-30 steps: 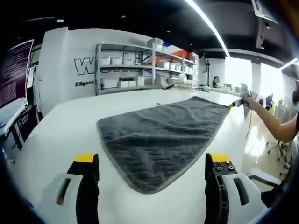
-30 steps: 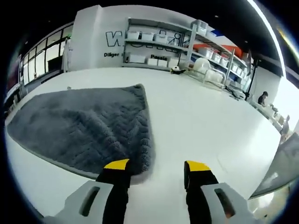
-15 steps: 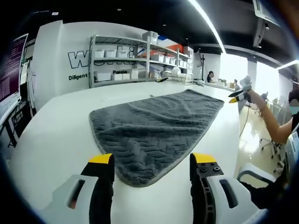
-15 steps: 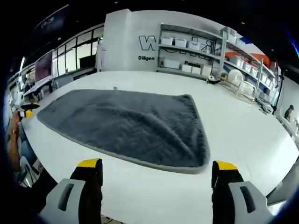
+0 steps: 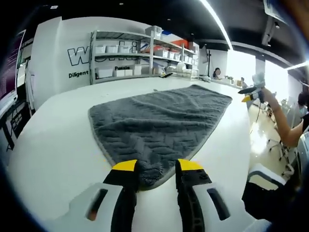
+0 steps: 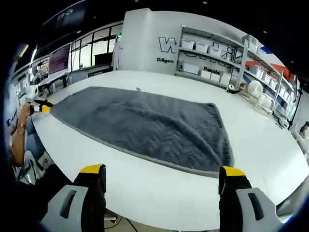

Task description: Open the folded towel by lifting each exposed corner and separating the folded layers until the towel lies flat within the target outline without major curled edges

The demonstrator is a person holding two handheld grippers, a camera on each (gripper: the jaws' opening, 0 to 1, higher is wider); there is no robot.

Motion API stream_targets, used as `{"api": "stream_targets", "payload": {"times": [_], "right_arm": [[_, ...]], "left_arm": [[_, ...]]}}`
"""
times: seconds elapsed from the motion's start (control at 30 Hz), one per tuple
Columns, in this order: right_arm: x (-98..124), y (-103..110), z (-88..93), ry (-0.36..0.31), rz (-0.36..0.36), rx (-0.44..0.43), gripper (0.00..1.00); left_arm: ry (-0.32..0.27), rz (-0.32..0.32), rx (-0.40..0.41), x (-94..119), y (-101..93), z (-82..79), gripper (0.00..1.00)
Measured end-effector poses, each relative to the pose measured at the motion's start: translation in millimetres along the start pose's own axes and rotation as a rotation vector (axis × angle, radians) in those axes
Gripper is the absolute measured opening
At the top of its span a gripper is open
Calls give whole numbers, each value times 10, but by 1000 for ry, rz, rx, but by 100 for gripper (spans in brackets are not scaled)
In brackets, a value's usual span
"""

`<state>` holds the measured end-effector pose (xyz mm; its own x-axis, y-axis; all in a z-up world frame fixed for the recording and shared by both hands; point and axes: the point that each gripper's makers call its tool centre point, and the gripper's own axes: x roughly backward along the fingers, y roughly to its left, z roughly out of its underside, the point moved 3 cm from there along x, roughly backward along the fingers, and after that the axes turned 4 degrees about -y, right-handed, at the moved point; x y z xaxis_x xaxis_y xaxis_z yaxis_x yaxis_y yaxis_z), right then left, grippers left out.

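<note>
A grey towel [image 5: 154, 121] with a herringbone weave lies spread on the white table [image 5: 53, 145]. In the left gripper view, my left gripper [image 5: 157, 166] stands with its yellow-tipped jaws narrowed on either side of the towel's near corner [image 5: 152, 178], a gap still between them. My right gripper [image 5: 251, 91] is seen in a hand off the towel's far right end. In the right gripper view the towel [image 6: 145, 125] stretches across the table, and my right gripper [image 6: 161, 170] is wide open, back from its long edge. The left gripper [image 6: 41, 106] is by the far left corner.
Metal shelves with white bins [image 5: 130, 55] stand against the back wall [image 6: 212, 58]. The table's edge [image 6: 145, 220] runs just under my right gripper. A person's arm [image 5: 282, 123] reaches in at the right, and an arm [image 6: 19, 135] is at the left of the right gripper view.
My left jaws have closed in from wide apart to a narrow gap around the towel's near corner. My right gripper has opened wide and drawn back from the towel's edge.
</note>
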<state>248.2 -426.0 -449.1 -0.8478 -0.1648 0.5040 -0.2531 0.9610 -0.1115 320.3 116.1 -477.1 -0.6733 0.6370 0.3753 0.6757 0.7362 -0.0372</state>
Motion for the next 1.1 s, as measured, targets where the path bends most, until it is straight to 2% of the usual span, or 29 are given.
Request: {"api": "stream_targets", "payload": {"times": [0.1,0.27,0.47,0.57,0.77,1.1], "right_arm": [[-16,7,11,11,-8,4,99],[-21,-1,-6,12,-10,9,99],[-10,7,2,31,-9,19,99],[-14,-13,18,52,-2,31,99],[-17,-4,-16,37,-13,16,99],[-5,49,-58,34,-31,17,99]], "left_arm": [[23,-1,-51,15,35,32,16],[44,-12,-46,4,61,59,14],[66,-11,-56,0,47,78,5],[85,-4,-71,24,39,89,4],[120,0,-72,119,38,113,3],[162,-33,-91,334,122,185,3]]}}
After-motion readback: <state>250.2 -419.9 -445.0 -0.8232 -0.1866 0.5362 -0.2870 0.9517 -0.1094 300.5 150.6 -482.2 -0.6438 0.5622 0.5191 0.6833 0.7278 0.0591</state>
